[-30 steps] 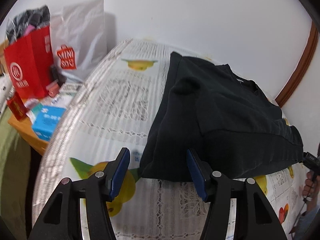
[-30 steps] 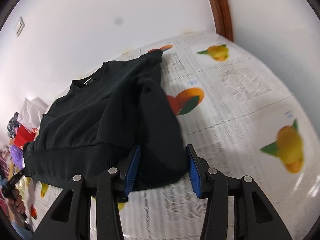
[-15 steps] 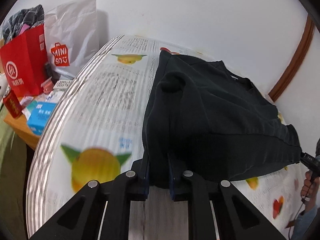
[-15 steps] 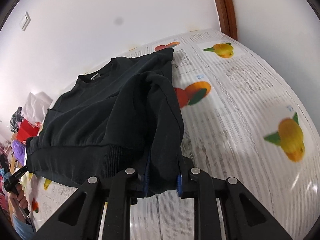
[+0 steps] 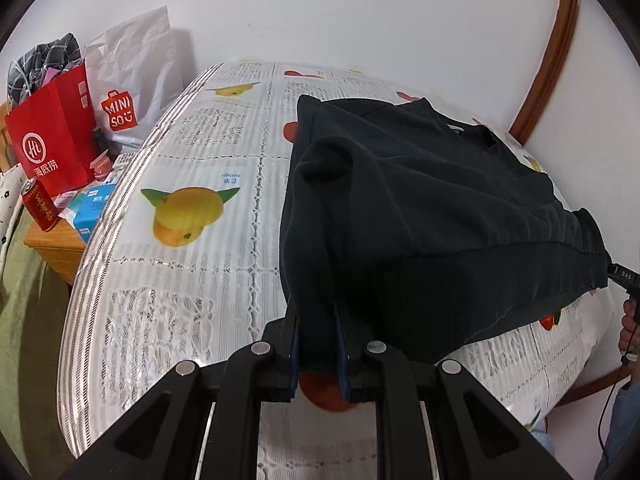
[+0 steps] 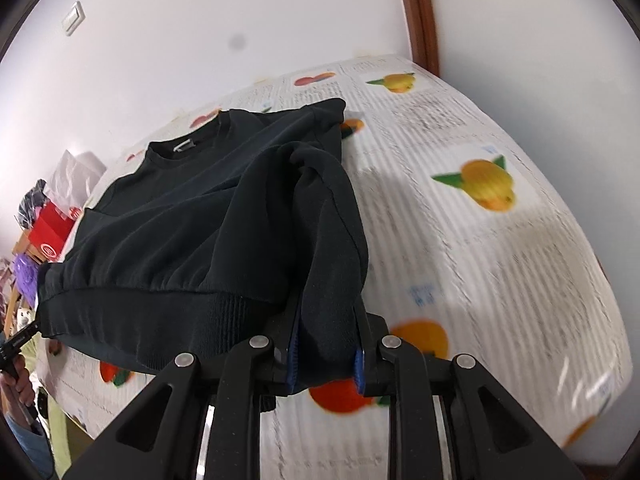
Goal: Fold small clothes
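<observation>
A black sweatshirt (image 5: 420,208) lies on a table under a fruit-print cloth (image 5: 192,208), its sleeves folded in over the body. My left gripper (image 5: 318,344) is shut on the hem's left corner, which hangs lifted off the cloth. In the right wrist view the same sweatshirt (image 6: 192,224) shows its neckline far from me, and my right gripper (image 6: 326,354) is shut on the hem's right corner, also raised. The ribbed hem (image 6: 140,320) stretches taut between the two grippers. Each gripper's tip shows at the far hem corner in the other's view.
Beside the table's left edge a wooden stand (image 5: 52,240) holds a red paper bag (image 5: 52,136), a white shopping bag (image 5: 132,76), a red can (image 5: 40,208) and a blue box (image 5: 90,212). White walls and a brown door frame (image 5: 548,56) stand behind.
Both grippers went from open around the hem corners to shut on them. They have since lifted the hem and carried it toward the neckline.
</observation>
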A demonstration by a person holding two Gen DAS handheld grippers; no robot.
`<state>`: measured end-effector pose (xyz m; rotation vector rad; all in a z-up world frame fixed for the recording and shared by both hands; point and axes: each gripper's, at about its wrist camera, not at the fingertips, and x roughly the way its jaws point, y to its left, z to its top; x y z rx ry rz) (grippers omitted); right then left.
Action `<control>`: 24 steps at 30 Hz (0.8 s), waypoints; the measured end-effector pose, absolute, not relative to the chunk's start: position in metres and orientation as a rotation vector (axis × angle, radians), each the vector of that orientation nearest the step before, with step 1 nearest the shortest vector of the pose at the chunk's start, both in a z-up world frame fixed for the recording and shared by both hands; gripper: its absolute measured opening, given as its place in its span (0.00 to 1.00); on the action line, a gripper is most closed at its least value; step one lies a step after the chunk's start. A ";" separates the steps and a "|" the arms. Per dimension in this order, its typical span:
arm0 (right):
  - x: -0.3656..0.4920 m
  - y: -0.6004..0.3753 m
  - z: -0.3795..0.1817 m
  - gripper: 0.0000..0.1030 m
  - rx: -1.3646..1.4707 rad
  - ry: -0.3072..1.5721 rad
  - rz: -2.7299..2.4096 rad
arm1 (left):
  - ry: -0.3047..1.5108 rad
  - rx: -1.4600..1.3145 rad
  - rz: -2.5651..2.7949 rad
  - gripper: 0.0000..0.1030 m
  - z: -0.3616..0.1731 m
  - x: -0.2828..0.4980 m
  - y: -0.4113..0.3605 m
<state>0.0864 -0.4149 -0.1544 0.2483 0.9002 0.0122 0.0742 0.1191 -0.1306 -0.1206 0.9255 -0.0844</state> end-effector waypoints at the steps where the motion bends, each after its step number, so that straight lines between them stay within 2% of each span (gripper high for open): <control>1: 0.083 -0.414 -0.152 0.23 0.236 0.901 0.002 | 0.924 -0.111 -0.079 0.18 -0.128 0.073 0.118; 4: 0.066 -0.409 -0.134 0.26 0.162 0.854 -0.069 | 0.884 -0.075 -0.026 0.21 -0.113 0.067 0.119; 6: 0.056 -0.404 -0.121 0.36 0.120 0.811 -0.091 | 0.828 -0.089 -0.040 0.27 -0.100 0.062 0.121; 8: 0.046 -0.399 -0.107 0.46 0.126 0.749 -0.090 | 0.770 -0.134 -0.070 0.47 -0.088 0.057 0.122; 9: 0.044 -0.396 -0.104 0.46 0.147 0.728 -0.073 | 0.748 -0.149 -0.086 0.50 -0.083 0.056 0.122; 22: 0.071 -0.360 -0.148 0.45 0.187 0.802 -0.026 | 0.860 -0.159 -0.212 0.50 -0.121 0.071 0.088; 24: 0.076 -0.360 -0.147 0.40 0.205 0.797 -0.042 | 0.887 -0.187 -0.227 0.49 -0.128 0.078 0.086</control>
